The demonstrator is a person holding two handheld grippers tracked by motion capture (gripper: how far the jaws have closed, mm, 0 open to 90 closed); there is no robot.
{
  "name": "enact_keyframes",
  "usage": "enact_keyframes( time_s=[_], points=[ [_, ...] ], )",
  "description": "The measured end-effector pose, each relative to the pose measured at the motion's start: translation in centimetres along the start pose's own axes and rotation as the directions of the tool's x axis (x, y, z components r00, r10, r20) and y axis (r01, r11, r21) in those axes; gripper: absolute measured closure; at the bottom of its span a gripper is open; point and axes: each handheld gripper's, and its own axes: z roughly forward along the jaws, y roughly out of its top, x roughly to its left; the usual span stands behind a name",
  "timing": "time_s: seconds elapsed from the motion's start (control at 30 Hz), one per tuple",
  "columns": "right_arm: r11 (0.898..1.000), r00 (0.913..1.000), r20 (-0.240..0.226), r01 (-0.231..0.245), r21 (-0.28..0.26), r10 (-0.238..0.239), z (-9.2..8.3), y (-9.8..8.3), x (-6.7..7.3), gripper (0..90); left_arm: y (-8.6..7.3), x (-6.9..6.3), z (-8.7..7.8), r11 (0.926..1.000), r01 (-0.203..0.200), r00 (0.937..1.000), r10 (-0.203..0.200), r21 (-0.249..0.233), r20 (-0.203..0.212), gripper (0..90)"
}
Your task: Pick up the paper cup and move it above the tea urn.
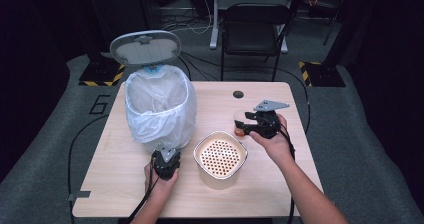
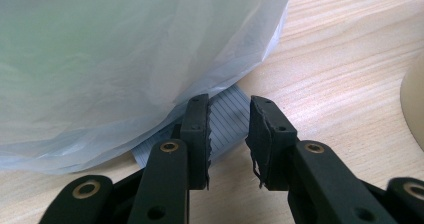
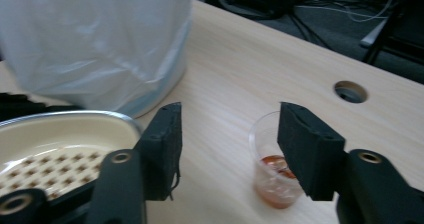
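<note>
The left gripper [image 2: 227, 134] is clenched on nothing, its tips over the ribbed grey pedal [image 2: 225, 116] at the foot of the white bag-lined bin [image 1: 159, 106]. The right gripper [image 3: 227, 149] stands released above the clear plastic cup [image 3: 272, 176] of reddish liquid, which sits on the pale wooden table [image 1: 280, 179] beside the cream perforated container [image 1: 220, 159]. A "6" [image 1: 100, 105] is marked on the floor.

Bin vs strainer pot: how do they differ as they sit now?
The bin is taller, lined with a translucent bag, its lid raised; the strainer pot is low and lidless. The bin stands at the table's back left; the pot sits near the front centre, showing a perforated insert. Both stand upright and open-topped.
</note>
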Motion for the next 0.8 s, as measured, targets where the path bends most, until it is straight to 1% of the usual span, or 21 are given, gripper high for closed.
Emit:
enact_keyframes(
  time_s=[0.1,0.13,0.2,0.23,0.27,0.3,0.33,0.4,0.47,0.53,0.57,0.67,0.7,0.8],
  points=[
    [1.0,0.9984,0.049,-0.031,0.003,0.031,0.8,-0.1,-1.5,30.7,0.0,0.0,0.0,1.0,-0.001,1.0,0.001,0.0,-0.001,70.0],
    [1.0,0.9977,0.06,-0.03,0.006,0.029,1.1,-0.2,-1.8,28.7,0.0,0.0,0.0,1.0,0.0,1.0,0.0,0.0,-0.002,70.0],
    [0.998,0.996,0.075,-0.051,0.026,0.049,1.7,-0.5,-2.6,25.4,0.0,0.0,0.0,1.0,-0.001,1.0,0.001,-0.001,-0.003,70.0],
    [0.998,0.9938,0.099,-0.054,0.033,0.051,2.3,-0.9,-3.2,22.3,0.0,0.0,0.0,1.0,0.0,1.0,0.0,-0.001,-0.003,70.0],
    [0.998,0.9938,0.099,-0.054,0.033,0.051,2.3,-0.9,-3.2,22.3,0.0,0.0,0.0,1.0,0.0,1.0,0.0,0.0,-0.002,70.0],
    [0.998,0.9922,0.113,-0.058,0.039,0.053,2.7,-1.1,-3.4,19.6,0.0,-0.1,0.0,1.0,0.0,1.0,0.0,-0.001,-0.004,70.0],
    [0.998,0.9922,0.113,-0.058,0.039,0.053,2.7,-1.1,-3.4,19.6,0.0,0.0,0.0,1.0,-0.001,1.0,0.001,0.0,-0.002,70.0],
    [0.998,0.9907,0.128,-0.052,0.04,0.047,3.2,-1.4,-3.6,15.7,0.0,0.0,0.0,1.0,0.0,1.0,0.0,0.0,-0.002,70.0],
    [0.997,0.9892,0.138,-0.057,0.049,0.05,3.7,-1.6,-3.6,14.0,0.0,0.0,0.0,1.0,-0.002,1.0,0.002,-0.002,-0.004,70.0],
    [0.998,0.9894,0.139,-0.048,0.049,0.041,4.2,-1.8,-3.7,13.9,0.0,0.0,0.0,1.0,-0.001,1.0,0.001,-0.002,-0.003,70.0],
    [0.997,0.9896,0.136,-0.056,0.048,0.049,4.6,-1.9,-3.7,13.1,0.0,-0.1,0.0,0.9999,0.007,1.0,-0.007,-0.009,-0.005,70.0],
    [0.997,0.9892,0.139,-0.056,0.051,0.048,4.9,-2.0,-3.7,11.7,0.0,-0.1,0.0,0.9999,0.008,1.0,-0.008,-0.01,-0.005,70.0],
    [0.997,0.9893,0.139,-0.055,0.06,0.046,5.4,-2.1,-3.7,11.4,0.0,-0.1,0.0,1.0,0.005,1.0,-0.005,-0.008,-0.003,70.1],
    [0.996,0.9891,0.141,-0.053,0.067,0.043,5.8,-2.2,-3.7,10.5,0.0,-0.1,0.0,0.9999,0.009,1.0,-0.009,-0.011,-0.004,70.1]
  ],
)
